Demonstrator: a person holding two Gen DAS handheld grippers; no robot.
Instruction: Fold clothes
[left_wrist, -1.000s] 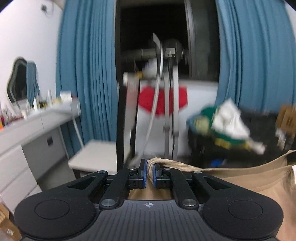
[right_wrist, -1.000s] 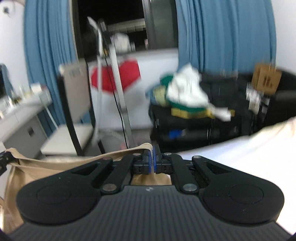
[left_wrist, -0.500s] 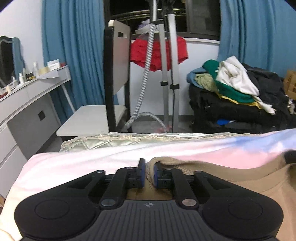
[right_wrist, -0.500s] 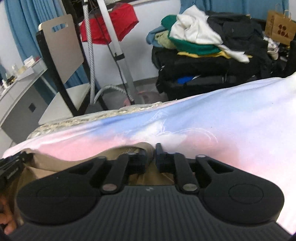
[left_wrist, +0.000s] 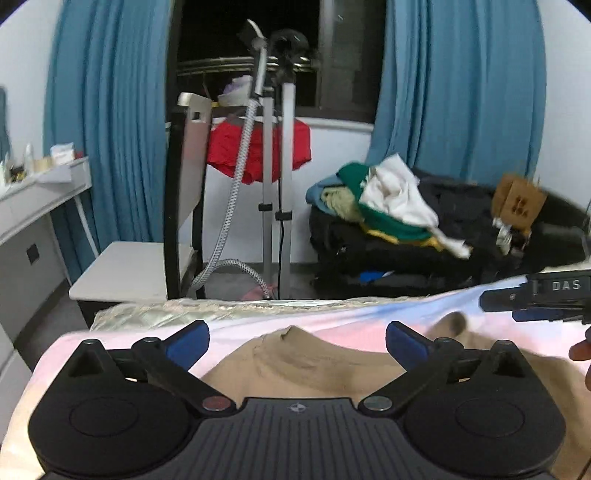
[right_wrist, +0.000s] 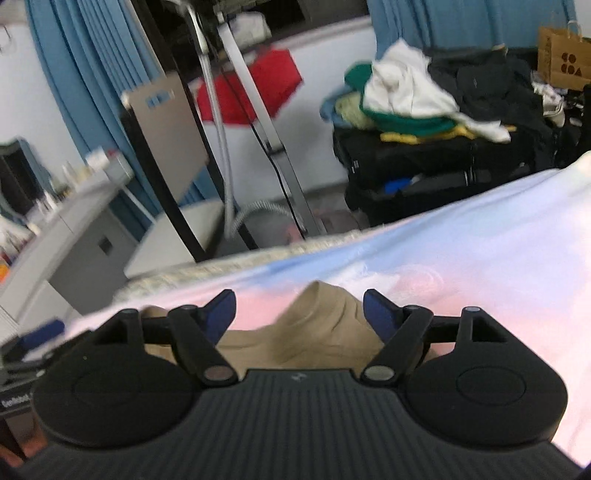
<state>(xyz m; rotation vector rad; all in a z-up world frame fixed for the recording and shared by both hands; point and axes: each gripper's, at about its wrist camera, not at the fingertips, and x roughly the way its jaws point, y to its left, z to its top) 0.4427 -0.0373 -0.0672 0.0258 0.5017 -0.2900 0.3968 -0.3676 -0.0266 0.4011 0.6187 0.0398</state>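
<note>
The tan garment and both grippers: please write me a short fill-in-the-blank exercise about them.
1. The tan garment lies on a pink and ____ sheet.
2. The left gripper is ____.
3. The right gripper holds ____.
4. The garment hanging on the steamer stand is ____.

Missing words: blue; open; nothing; red

"DAS" reads in white on the right gripper (left_wrist: 543, 299); the brown paper bag (right_wrist: 563, 55) shows "CO COA" in dark letters.

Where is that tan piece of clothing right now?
The tan garment lies on the pink-and-blue sheet, low in both wrist views, between the open jaws of the left gripper and the right gripper.
</note>
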